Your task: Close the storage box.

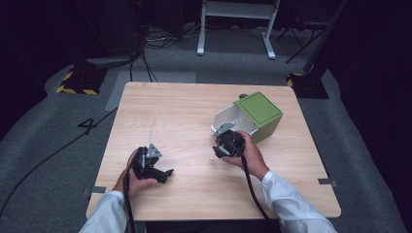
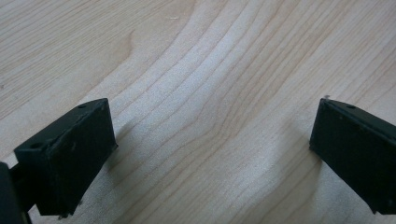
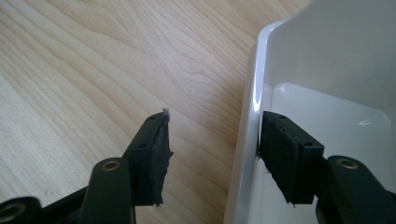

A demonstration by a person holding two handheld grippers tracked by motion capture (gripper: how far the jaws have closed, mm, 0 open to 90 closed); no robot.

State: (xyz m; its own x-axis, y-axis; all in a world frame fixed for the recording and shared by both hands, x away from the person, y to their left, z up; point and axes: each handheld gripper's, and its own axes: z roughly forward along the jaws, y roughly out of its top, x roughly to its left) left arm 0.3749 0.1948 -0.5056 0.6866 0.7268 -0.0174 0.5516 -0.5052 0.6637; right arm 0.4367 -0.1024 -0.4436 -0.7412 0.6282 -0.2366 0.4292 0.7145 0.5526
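Light wood table [image 1: 184,111] here, with 1 white tub [image 1: 232,119] and a green-topped box [image 1: 260,112] touching it, right side.

Digit "4" [image 1: 88,124] marked on grey floor, left of table [image 1: 160,104].

A glossy white container [image 1: 232,118] lay on the right half of the wooden table, its open mouth facing the person and its far end tucked against a green box-shaped lid or housing [image 1: 259,110] that sat tilted behind it; its thin rounded rim [image 3: 248,116] stood upright, the pale inside bare
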